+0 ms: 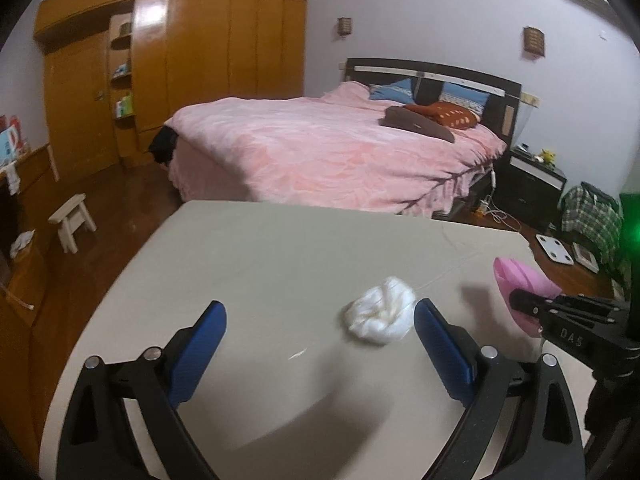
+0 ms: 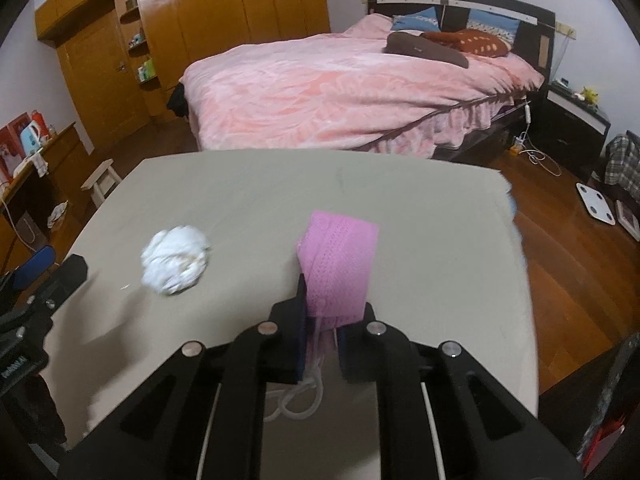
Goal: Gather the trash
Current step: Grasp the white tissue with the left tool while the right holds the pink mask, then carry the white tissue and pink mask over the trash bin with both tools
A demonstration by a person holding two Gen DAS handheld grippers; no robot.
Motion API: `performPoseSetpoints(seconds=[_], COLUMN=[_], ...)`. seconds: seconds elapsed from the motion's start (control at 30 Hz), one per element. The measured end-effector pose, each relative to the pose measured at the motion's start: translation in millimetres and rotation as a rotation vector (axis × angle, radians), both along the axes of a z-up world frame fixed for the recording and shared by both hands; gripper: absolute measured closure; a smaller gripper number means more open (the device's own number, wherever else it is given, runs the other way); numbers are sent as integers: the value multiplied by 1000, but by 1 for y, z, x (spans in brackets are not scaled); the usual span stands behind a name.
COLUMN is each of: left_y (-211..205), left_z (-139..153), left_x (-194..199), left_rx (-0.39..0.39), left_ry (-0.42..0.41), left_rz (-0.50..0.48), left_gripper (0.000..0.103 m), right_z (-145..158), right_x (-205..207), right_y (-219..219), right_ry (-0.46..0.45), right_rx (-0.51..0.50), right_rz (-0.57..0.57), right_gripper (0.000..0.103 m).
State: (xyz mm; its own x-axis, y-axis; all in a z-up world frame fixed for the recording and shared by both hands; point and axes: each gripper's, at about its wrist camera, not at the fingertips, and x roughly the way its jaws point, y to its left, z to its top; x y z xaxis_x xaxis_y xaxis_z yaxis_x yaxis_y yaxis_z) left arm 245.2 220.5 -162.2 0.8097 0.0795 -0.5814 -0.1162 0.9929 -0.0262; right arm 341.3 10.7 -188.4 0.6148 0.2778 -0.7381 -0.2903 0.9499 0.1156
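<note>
Right gripper [image 2: 320, 320] was clamped on a pink face mask [image 2: 338, 264], jaws pressed together on its lower edge. The mask stuck up and forward past the fingertips, clear of the table [image 2: 440, 240]. Its white ear loops [image 2: 296, 396] hung down behind the jaws, between the gripper's arms.

Left gripper [image 1: 320, 320] was spread wide, nothing between the blue pads [image 1: 200, 352]. It hung over the near part of the table, pointing down at the top.

A crumpled white tissue wad [image 1: 380, 311] lay on the table just ahead of the left gripper's right fingertip, close beside it; I couldn't tell if they touched. From the right gripper it sat forward and to the left, apart from the mask. A small white scrap [image 1: 297, 355] lay on the tabletop between the left gripper's fingers, nearer the right one.

The two grippers were side by side, the right one just to the right of the left one, its mask-holding tip about level with the left one's right fingertip.

Beyond the table's far edge, straight ahead of both tools: a bed with a pink quilt [image 2: 340, 92]. Ahead-left: a wooden wardrobe [image 1: 200, 60] and a small white stool [image 1: 74, 220] on the wood floor. Ahead-right: a black nightstand [image 2: 576, 128] and a white bathroom scale [image 2: 598, 208] on the floor.
</note>
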Motion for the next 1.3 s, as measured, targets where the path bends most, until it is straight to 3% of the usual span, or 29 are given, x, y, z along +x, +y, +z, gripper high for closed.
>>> performPoseSetpoints(seconds=[0.37,0.47,0.63,0.67,0.83,1.3], left_y=[-25,-26,-34,-35,-34,-48], left_z=[-33,-39,-45,-46,-40,27], left_x=[60,65,71,71,63,1], left_rx=[-30,-41,-33,-27,-31,-1], left_ry=[121,150,203,205,176,50], left_rz=[-44,-56,-93,-91,-73,-19], left_gripper=[16,26,57,57,70,72], right_z=[0,-1,1,1,6,49], right_x=[16,18,17,17,12,-35], right_y=[-13,-13,-13,-13,-18,-36], right_ry=[-2,2,2,2,-2,-59], right_rx=[0,8,18,19,34,72], right_rz=[1,0,1,-1,-9,7], right_gripper=[92,92,92,92,92,92])
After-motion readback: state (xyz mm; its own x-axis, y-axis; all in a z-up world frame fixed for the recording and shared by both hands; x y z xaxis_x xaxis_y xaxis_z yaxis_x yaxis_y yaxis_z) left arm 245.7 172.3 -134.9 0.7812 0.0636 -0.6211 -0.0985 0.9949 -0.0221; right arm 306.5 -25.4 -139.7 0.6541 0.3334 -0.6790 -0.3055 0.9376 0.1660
